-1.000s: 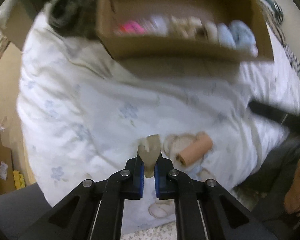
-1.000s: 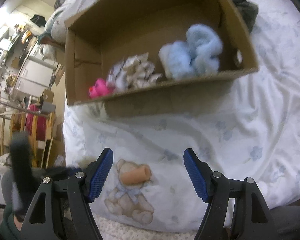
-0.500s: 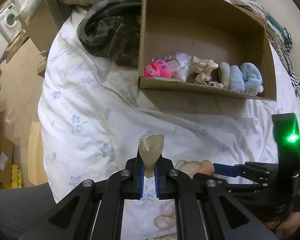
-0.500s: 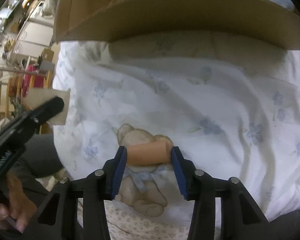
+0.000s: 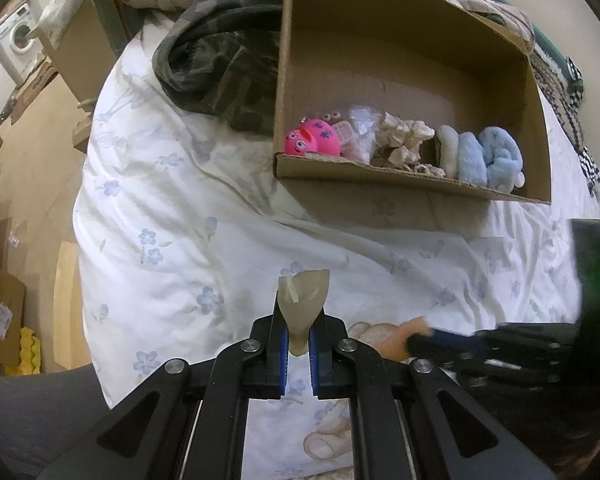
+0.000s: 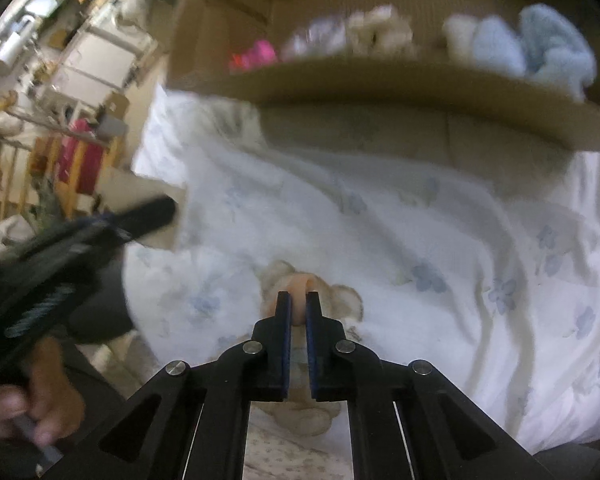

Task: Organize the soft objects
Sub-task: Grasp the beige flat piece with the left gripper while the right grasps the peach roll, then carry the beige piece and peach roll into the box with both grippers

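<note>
My left gripper (image 5: 299,320) is shut on a squashed beige soft piece (image 5: 302,300) and holds it above the bed. My right gripper (image 6: 298,304) is shut on an orange foam roll (image 6: 300,286), squeezing it flat over the teddy bear print on the quilt; the roll (image 5: 402,330) also shows in the left wrist view beside the right gripper's fingers (image 5: 452,338). A cardboard box (image 5: 380,182) lies further back on the bed with a pink toy (image 5: 314,140), cream pieces (image 5: 404,140) and blue fluffy items (image 5: 492,160) inside.
A white floral quilt (image 5: 204,216) covers the bed. A camouflage garment (image 5: 220,68) lies left of the box. The bed's left edge drops to a wooden floor with cardboard boxes (image 5: 0,312). The left gripper (image 6: 72,236) shows blurred in the right wrist view.
My right gripper came down around the orange foam roll and closed on it, squashing it. My left gripper has kept hold of the beige piece and stayed nearly still.
</note>
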A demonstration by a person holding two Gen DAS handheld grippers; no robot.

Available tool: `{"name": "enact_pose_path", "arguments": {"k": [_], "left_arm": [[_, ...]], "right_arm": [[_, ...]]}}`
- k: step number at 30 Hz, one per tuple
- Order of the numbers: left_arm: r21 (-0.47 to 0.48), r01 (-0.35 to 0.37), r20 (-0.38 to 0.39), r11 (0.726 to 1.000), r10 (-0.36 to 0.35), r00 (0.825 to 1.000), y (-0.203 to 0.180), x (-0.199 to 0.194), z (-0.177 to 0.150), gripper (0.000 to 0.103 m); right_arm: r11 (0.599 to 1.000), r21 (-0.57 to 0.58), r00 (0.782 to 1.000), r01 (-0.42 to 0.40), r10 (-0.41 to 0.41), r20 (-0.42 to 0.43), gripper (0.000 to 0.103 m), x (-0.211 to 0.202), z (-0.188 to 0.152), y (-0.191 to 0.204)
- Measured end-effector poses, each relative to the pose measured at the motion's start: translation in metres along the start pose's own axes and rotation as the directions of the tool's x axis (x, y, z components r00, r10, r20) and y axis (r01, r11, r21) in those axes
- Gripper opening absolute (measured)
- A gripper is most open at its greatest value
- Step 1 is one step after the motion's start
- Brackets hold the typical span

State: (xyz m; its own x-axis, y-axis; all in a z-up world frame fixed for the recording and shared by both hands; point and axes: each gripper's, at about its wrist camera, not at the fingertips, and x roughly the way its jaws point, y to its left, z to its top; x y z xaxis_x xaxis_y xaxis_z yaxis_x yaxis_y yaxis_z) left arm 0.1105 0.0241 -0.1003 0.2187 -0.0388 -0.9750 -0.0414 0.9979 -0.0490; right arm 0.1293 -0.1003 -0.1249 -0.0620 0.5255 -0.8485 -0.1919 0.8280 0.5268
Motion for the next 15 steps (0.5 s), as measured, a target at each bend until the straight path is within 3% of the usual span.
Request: {"name": "enact_pose_path", "arguments": {"k": [7,9,15], "left_arm": [[-0.012,0.015,0.041,1.000,-0.015,0.999,0.000,-0.007,0.002,0.008],[-0.025,0.062,0.081,0.998,-0.059,0.995,0.001,-0.018,0.004,0.008],[0.009,0.042,0.195,0.999,-0.043,0.980,-0.009,-0.044,0.008,0.008]], "right_arm": [[0.996,0.055,0.987,-0.075,0.066,0.149,0.008,-0.044,0.000,-0.014],[0.995,0.057,0.979,-0.085,0.073,0.189,0.008,-0.053,0.001,-0.015],[0.993,0.060,0.958,-0.105,0.085,0.274,0.008,-0.079,0.003,-0.018]]}}
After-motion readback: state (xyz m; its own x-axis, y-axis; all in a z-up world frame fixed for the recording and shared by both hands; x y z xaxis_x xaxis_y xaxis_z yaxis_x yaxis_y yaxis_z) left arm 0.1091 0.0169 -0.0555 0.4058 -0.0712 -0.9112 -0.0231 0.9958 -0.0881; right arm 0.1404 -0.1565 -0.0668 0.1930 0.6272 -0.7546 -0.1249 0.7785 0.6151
